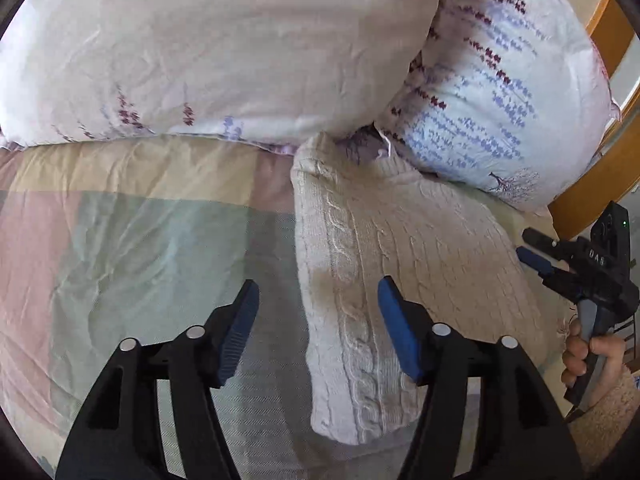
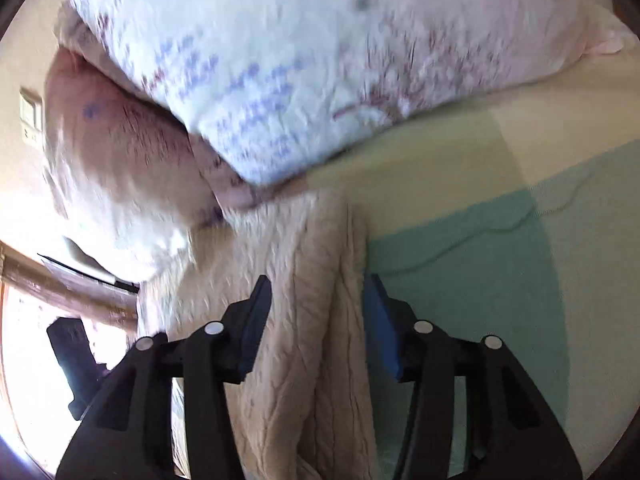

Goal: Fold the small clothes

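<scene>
A cream cable-knit sweater [image 1: 400, 264] lies folded on the bed, its far end against the pillows. My left gripper [image 1: 318, 300] is open just above its left edge, one finger over the bedsheet, one over the knit. My right gripper [image 1: 538, 254] shows at the right edge of the left wrist view, held by a hand, beside the sweater's right side. In the right wrist view the sweater [image 2: 304, 304] runs between the open fingers of my right gripper [image 2: 318, 300]. Neither gripper holds anything.
Two floral pillows [image 1: 224, 48] [image 1: 512, 92] lean at the head of the bed. The bedsheet [image 1: 120, 248] has pastel blocks of pink, green and yellow. A wooden bed frame [image 1: 592, 184] is at the right. A dark device [image 2: 76, 364] sits at the left of the right wrist view.
</scene>
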The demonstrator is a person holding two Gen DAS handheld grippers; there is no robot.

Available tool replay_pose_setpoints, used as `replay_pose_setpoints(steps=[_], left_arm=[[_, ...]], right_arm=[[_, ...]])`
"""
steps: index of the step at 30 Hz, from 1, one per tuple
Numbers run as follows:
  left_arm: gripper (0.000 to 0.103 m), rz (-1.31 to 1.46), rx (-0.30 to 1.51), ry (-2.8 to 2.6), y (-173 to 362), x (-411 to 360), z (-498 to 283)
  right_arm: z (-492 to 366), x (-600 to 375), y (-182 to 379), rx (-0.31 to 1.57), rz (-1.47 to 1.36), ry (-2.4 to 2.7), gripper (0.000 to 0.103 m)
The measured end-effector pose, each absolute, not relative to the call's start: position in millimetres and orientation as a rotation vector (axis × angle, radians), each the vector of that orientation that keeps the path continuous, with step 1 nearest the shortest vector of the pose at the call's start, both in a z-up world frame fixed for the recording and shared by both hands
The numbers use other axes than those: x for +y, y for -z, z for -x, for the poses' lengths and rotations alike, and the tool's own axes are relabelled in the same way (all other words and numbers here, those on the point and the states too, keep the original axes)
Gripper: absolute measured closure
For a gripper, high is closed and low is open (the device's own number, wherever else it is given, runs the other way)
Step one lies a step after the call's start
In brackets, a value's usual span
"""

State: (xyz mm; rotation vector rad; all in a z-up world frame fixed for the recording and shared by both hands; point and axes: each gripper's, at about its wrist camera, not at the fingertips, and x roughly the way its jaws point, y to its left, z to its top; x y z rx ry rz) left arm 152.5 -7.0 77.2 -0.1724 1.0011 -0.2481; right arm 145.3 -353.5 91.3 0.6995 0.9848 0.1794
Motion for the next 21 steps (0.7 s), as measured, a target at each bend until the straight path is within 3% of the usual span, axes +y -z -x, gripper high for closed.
replay_pose_setpoints(steps=[2,3,4,5,7,10,11,13,14,15,21], left_arm=[[0.027,0.136,0.966,0.211,-85,-5,-139],[0.026,0.129,0.957,0.206,-87,-4,-131],[0.022,0.125,0.954,0.199,-89,-3,-127],[0.019,0.125,0.955,0.19,-87,-10,-127],[0.004,0.114,0.961,0.154,-86,-16,-121],[0.001,0.084,0.971,0.122,-87,-15,-104],[0.001,0.073,0.985,0.121,-84,-16,-100],[0.001,0.05,1.023,0.114,-78,-18,-92],[0.001,0.04,1.043,0.11,-74,-20,-90],[0.001,0.031,1.064,0.112,-69,-22,-88],[0.001,-0.02,1.12,0.091,-48,-39,-77]], right_arm=[[-160,-348,-85,1.053,-0.708,-0.201,0.046],[-170,-338,-76,1.129,-0.661,-0.192,0.06],[-185,-324,-68,1.186,-0.581,-0.147,0.084],[-192,-318,-62,1.197,-0.554,-0.125,0.091],[-201,-327,-59,1.158,-0.634,-0.075,0.091],[-197,-329,-67,1.152,-0.654,-0.062,0.09],[-192,-326,-76,1.136,-0.62,-0.074,0.084],[-165,-318,-97,1.086,-0.498,-0.063,0.055],[-148,-313,-106,1.053,-0.45,-0.035,0.014],[-130,-309,-115,1.005,-0.403,-0.003,0.003],[-27,-293,-101,1.022,-0.197,0.176,0.002]])
